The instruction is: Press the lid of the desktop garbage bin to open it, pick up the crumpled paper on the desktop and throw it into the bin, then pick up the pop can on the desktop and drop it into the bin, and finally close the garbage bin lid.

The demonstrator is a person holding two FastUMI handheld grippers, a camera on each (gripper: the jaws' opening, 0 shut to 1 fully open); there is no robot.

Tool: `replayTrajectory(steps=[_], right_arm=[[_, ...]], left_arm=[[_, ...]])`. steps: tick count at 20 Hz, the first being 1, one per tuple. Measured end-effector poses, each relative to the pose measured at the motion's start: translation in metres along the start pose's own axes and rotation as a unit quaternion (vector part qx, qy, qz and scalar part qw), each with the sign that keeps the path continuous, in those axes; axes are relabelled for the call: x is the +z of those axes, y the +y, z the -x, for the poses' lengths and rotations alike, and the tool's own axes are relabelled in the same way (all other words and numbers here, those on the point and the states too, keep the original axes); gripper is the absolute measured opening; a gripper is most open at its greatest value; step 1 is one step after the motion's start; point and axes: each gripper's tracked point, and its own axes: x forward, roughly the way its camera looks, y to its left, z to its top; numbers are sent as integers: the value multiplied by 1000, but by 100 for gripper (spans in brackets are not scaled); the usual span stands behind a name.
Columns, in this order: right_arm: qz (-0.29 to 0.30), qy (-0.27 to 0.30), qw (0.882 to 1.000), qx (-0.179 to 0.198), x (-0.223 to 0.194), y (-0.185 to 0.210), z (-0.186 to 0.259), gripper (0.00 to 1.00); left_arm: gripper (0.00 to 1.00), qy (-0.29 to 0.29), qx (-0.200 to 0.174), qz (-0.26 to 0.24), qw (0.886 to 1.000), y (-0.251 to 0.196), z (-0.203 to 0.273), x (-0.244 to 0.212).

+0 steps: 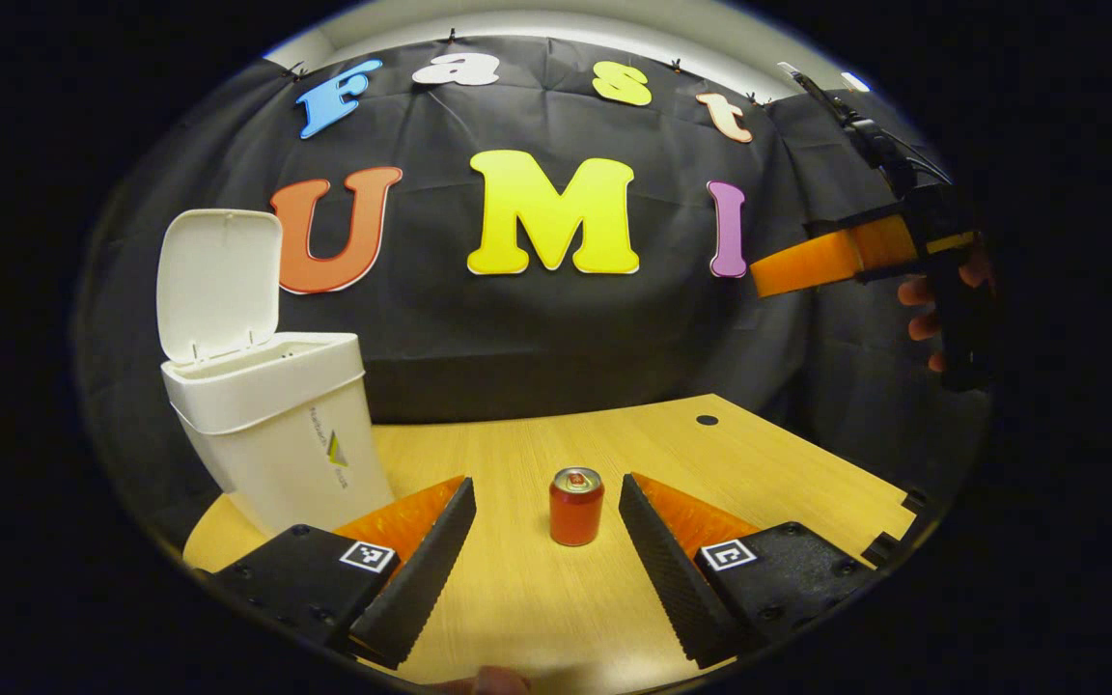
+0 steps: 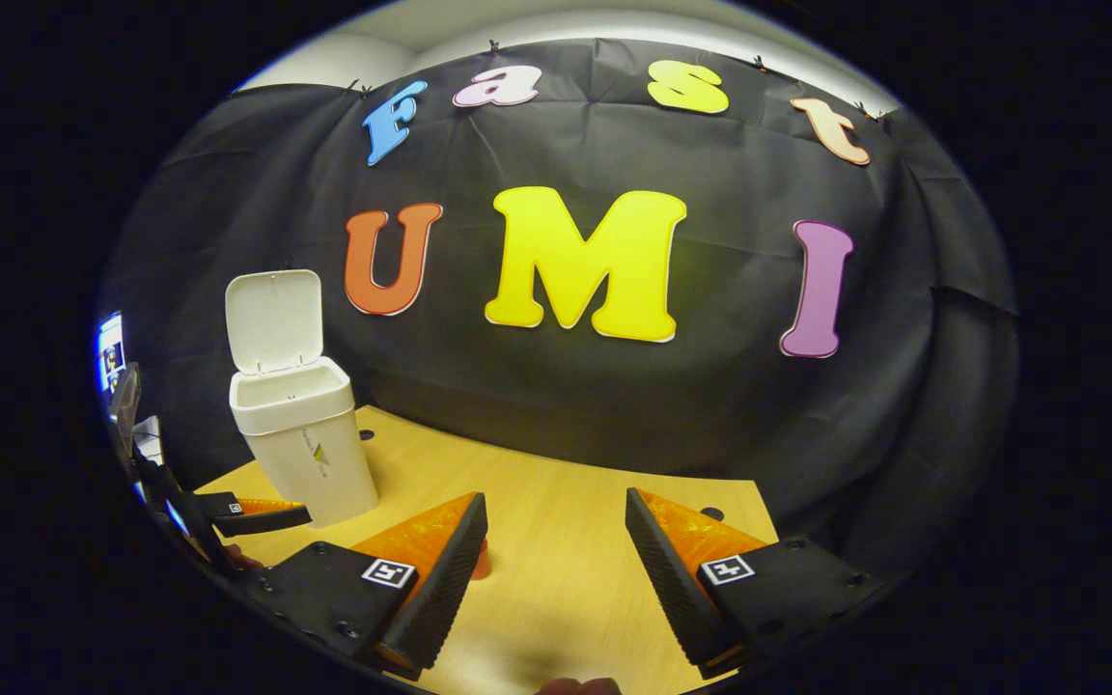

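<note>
Standing upright on the wooden desk (image 1: 788,463), well ahead of the left gripper (image 1: 546,526) and framed in the gap between its two fingers (image 1: 421,565), the pop can (image 1: 576,507) touches neither of them. Left gripper released, jaws spread wide, low over the desk. To the left of the can, near the desk's left edge, the white garbage bin (image 1: 276,434) with its lid (image 1: 216,285) swung up and standing open behind the mouth. In the left gripper view, held high at the right edge against the black cloth, the right gripper (image 1: 788,270) with a hand (image 1: 942,309) around its handle; cannot tell from there how its jaws stand.

In the right gripper view, the right gripper (image 2: 556,560) is released too, jaws wide apart, nothing between them, raised above the desk (image 2: 566,550). Farther off to the left, the bin (image 2: 300,439) again with lid (image 2: 274,319) up and the inside of its rim showing pale; contents hidden. Peeking out just behind the right gripper's left finger (image 2: 440,569), a small sliver of the can (image 2: 484,560), mostly covered. At the far left edge, low beside the bin, the left gripper (image 2: 252,516).
</note>
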Motion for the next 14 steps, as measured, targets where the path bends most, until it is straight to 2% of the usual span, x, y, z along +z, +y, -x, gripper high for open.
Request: replayTrajectory(steps=[7, 9, 14], right_arm=[[-2, 31, 999, -33, -34, -55, 14, 91], [-3, 39, 999, -34, -43, -64, 16, 91], [-2, 63, 997, -35, -65, -84, 20, 91]], left_arm=[[99, 30, 23, -8, 999, -26, -58, -41], [99, 37, 40, -5, 999, -26, -69, -53], [99, 61, 51, 1, 997, -31, -93, -85]])
